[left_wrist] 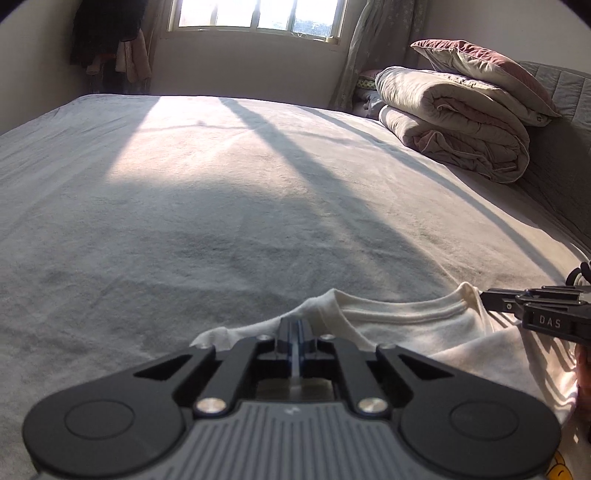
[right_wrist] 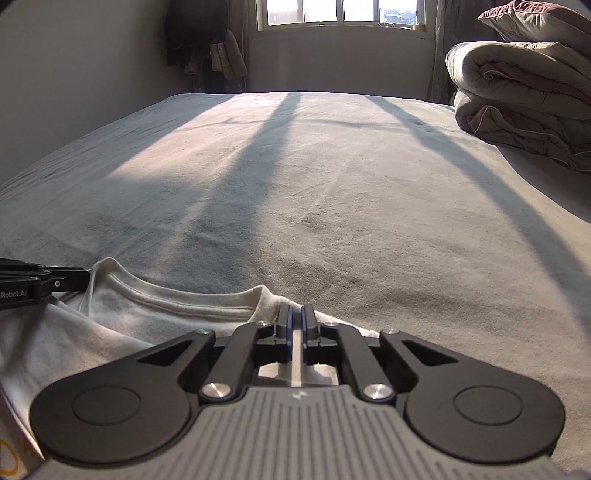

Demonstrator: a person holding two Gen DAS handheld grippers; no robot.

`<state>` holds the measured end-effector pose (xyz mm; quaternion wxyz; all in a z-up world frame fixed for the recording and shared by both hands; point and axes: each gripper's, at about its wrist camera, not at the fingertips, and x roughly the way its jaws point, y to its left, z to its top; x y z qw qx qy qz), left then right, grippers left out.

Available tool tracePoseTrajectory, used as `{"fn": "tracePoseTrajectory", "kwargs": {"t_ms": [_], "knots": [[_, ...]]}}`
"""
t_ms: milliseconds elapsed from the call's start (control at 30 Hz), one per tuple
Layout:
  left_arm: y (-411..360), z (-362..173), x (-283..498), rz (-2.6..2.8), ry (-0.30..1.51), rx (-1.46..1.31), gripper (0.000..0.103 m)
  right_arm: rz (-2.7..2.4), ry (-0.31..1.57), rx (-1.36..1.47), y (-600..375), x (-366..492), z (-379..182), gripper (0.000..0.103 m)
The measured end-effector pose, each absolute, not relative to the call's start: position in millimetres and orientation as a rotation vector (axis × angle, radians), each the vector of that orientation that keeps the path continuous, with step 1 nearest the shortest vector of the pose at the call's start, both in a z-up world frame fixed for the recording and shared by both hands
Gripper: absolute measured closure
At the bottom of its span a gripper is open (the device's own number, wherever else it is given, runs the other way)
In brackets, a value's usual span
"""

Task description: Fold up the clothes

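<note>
A cream T-shirt (left_wrist: 424, 328) with a ribbed collar lies at the near edge of the grey bed; it also shows in the right wrist view (right_wrist: 155, 314). My left gripper (left_wrist: 294, 325) is shut on the shirt's left shoulder edge. My right gripper (right_wrist: 296, 314) is shut on the right shoulder edge beside the collar. Each gripper shows in the other's view, the right gripper (left_wrist: 484, 297) at the far right and the left gripper (right_wrist: 86, 277) at the far left. A yellow print (left_wrist: 559, 467) shows low on the shirt.
The grey bed sheet (left_wrist: 221, 206) stretches ahead toward a window (left_wrist: 255, 14). A folded duvet (left_wrist: 454, 122) with a pillow (left_wrist: 480, 62) on top sits at the far right. Dark clothes (left_wrist: 107, 40) hang at the back left wall.
</note>
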<state>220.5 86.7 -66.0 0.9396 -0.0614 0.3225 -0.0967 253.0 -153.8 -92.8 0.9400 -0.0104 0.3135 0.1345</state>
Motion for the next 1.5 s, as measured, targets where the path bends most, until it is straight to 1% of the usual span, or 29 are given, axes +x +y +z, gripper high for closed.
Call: {"fn": "tracePoseTrajectory", "kwargs": {"t_ms": [33,67,267,400,467,533,633,667,700,733,767,833,967,1367,1433,1500], "knots": [[90,-62,209,-0.196,0.635,-0.129,0.085,0.274,0.628,-0.009,-158,246,-88,0.085],[94,-57,197,-0.197,0.609,-0.125,0.079,0.277,0.612,-0.009,-161,237,-84,0.085],[110,-51,140,-0.235,0.573,-0.121,0.079,0.305,0.582,-0.046,-170,176,-68,0.085],[116,-64,124,-0.234,0.6,-0.108,0.079,0.296,0.598,-0.075,-172,144,-74,0.085],[119,-71,127,-0.233,0.612,-0.118,0.085,0.285,0.631,-0.089,-172,141,-85,0.085],[122,-74,131,-0.228,0.627,-0.138,0.086,0.273,0.651,-0.084,-173,145,-96,0.087],[122,-62,129,-0.213,0.671,-0.174,0.087,0.246,0.681,-0.044,-173,148,-87,0.087],[124,-58,124,-0.216,0.677,-0.182,0.084,0.245,0.679,-0.036,-173,146,-82,0.083],[125,-54,118,-0.22,0.681,-0.188,0.082,0.246,0.668,-0.031,-173,140,-76,0.083],[127,-51,110,-0.223,0.682,-0.193,0.075,0.246,0.66,-0.028,-174,135,-72,0.08],[129,-50,102,-0.224,0.685,-0.2,0.071,0.246,0.652,-0.026,-175,128,-68,0.072],[133,-50,86,-0.239,0.697,-0.221,0.071,0.251,0.646,-0.017,-179,112,-63,0.067],[133,-57,51,-0.253,0.719,-0.214,0.071,0.26,0.664,0.01,-184,82,-64,0.067],[124,-68,-69,-0.239,0.733,-0.082,0.068,0.239,0.701,-0.096,-197,-45,-85,0.067],[127,-67,-83,-0.246,0.757,-0.11,0.069,0.229,0.708,-0.076,-205,-63,-85,0.066],[132,-67,-94,-0.263,0.785,-0.155,0.069,0.22,0.716,-0.056,-213,-80,-85,0.063]]}}
